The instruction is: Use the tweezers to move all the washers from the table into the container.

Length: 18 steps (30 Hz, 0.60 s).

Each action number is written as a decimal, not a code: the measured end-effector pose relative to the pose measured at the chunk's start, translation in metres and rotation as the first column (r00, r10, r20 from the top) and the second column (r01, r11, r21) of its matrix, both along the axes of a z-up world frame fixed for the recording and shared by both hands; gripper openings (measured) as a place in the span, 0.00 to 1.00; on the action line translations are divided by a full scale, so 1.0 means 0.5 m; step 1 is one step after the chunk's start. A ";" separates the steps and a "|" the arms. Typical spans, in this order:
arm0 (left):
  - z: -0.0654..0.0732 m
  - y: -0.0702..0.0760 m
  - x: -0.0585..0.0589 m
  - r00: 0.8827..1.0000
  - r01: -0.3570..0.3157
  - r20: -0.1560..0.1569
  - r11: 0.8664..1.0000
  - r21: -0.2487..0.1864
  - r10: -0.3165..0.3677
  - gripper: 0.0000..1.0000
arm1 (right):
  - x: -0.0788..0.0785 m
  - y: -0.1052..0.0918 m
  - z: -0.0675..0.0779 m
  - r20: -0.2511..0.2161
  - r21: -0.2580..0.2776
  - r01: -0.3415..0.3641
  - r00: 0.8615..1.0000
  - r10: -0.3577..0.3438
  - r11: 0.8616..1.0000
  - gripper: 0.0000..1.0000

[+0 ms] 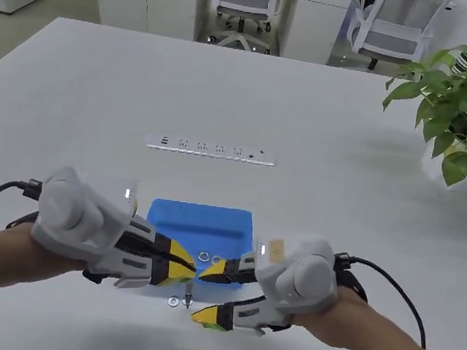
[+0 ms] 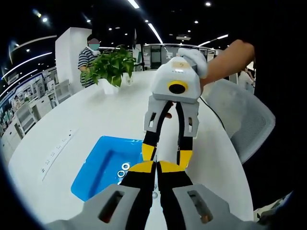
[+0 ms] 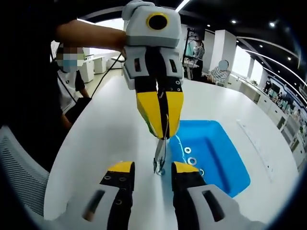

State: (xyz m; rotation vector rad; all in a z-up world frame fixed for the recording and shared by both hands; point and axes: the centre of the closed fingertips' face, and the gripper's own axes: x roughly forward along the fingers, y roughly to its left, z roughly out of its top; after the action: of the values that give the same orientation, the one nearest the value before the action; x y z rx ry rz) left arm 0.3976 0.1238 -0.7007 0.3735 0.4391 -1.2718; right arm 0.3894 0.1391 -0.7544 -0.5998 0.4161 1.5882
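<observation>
Power strip (image 1: 210, 149) on table (image 1: 105, 82); potted plant (image 1: 448, 108); chairs (image 1: 244, 11) behind.

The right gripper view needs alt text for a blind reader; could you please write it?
The left gripper holds tweezers pointing down, tips at a washer on the white table beside a blue container holding more washers. The right gripper is open below.

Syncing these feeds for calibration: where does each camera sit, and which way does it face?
Head view: on the headset, looking down at the blue container; forearms, left gripper and right gripper show.
Left gripper view: rides the left gripper, looks along its shut jaws at the right gripper and the plant.
Right gripper view: rides the right gripper, looks along its open jaws at the left gripper gripping the tweezers.
Shared: the gripper views face each other; both show the blue container.
</observation>
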 end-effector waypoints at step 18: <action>0.000 -0.003 0.002 1.000 0.015 0.000 1.000 0.006 -0.015 0.05 | 0.013 0.027 -0.025 0.011 -0.051 -0.071 0.997 0.072 0.996 0.11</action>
State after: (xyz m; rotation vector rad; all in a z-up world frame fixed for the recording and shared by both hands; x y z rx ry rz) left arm 0.3983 0.1221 -0.7010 0.3823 0.4403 -1.2852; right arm 0.3959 0.1526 -0.7668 -0.6695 0.4306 1.6452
